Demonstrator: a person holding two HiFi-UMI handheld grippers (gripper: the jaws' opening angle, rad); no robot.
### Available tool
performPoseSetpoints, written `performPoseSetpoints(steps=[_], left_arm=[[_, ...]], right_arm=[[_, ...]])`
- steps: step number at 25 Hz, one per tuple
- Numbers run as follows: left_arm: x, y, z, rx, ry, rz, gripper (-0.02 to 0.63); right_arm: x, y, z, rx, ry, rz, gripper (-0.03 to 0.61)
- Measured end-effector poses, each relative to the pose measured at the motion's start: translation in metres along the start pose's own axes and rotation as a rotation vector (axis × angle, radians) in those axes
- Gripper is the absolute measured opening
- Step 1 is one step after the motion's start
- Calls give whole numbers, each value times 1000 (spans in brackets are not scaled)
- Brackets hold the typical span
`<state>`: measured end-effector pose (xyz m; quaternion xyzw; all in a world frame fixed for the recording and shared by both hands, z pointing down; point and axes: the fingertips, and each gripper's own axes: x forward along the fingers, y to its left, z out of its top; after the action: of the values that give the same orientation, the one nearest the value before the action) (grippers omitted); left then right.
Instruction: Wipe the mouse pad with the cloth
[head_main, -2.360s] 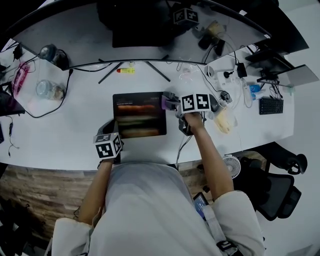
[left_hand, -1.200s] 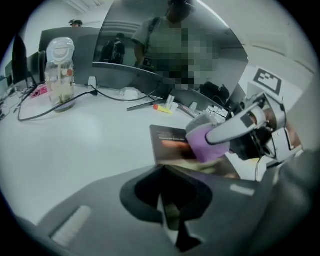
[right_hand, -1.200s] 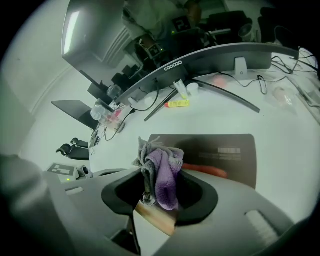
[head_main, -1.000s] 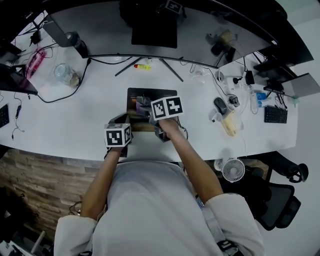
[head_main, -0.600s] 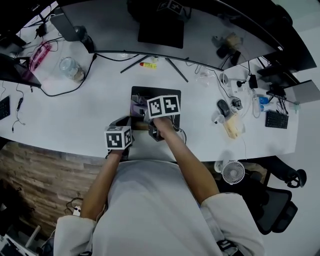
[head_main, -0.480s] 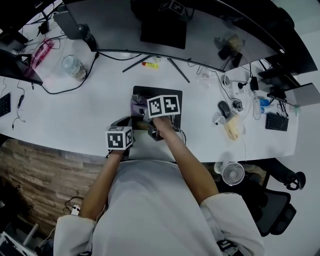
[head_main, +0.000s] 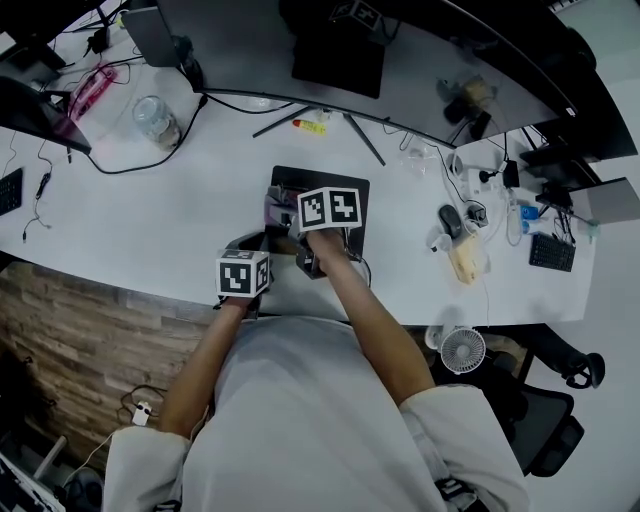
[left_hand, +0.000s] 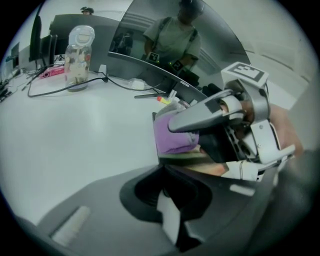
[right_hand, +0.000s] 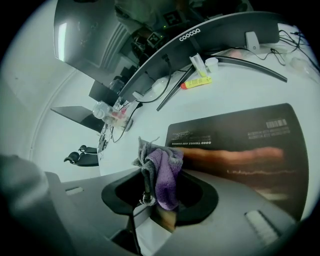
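The dark mouse pad (head_main: 352, 192) lies on the white desk (head_main: 150, 215) in front of the person; its printed face fills the right gripper view (right_hand: 250, 145). A purple-grey cloth (right_hand: 164, 175) hangs bunched in my right gripper (right_hand: 157, 197), which is shut on it and rests over the pad's left part (head_main: 286, 212). The left gripper view shows the same cloth (left_hand: 175, 137) on the pad's left edge (left_hand: 182, 159). My left gripper (head_main: 245, 262) sits at the pad's near-left corner, and its jaws (left_hand: 169, 215) look shut with nothing between them.
A curved monitor (head_main: 420, 60) on splayed stand legs (head_main: 365, 140) spans the back, with a yellow tube (head_main: 310, 125) under it. A jar (head_main: 157, 118) and cables lie at the left. A computer mouse (head_main: 449, 220), chargers and a small keyboard (head_main: 550, 252) crowd the right.
My right gripper has carried the cloth from the pad's right edge across to its left part. My left gripper has stayed at the near-left corner. The head view has shifted.
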<state>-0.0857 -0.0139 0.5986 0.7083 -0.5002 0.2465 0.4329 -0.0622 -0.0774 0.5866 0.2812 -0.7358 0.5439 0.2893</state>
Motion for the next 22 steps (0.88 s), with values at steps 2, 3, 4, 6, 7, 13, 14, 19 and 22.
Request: performPoseSetpoints(steps=[2,3,4,6,7,13,14,19,22], left_arm=[[0,-1,-1,12,1,6,0],[1,-1,-1,15,0,8,0],[1,0,-1,15,-2,9,0],[0,1,-1,7,-7,7,0],[0,1,-1,5,-9,8,0],[0,2,-1,23,-14,20,0],[0,1,-1,22,-14,21,0],[-1,0,-1,12,-17,24,0],[-1,0,-1,8,-20,24,0]], right_arm=[[-1,-1,-1,-8,1,-8,176],[-2,-2,-2,-10,2,-10,176],[-2,-2,-2,-10,2,-11,176],[-3,-3,-3,-7,4,-12,176],[-3,-4,-3,-6,5,-13,176],[-7,-8,-4,-15,14,-17,176],[-8,-9,-4,-15,15,-17,176],[-13,-15,-5,-7,15,-12,176],[-15,-17,-6,-4,18,-11,176]])
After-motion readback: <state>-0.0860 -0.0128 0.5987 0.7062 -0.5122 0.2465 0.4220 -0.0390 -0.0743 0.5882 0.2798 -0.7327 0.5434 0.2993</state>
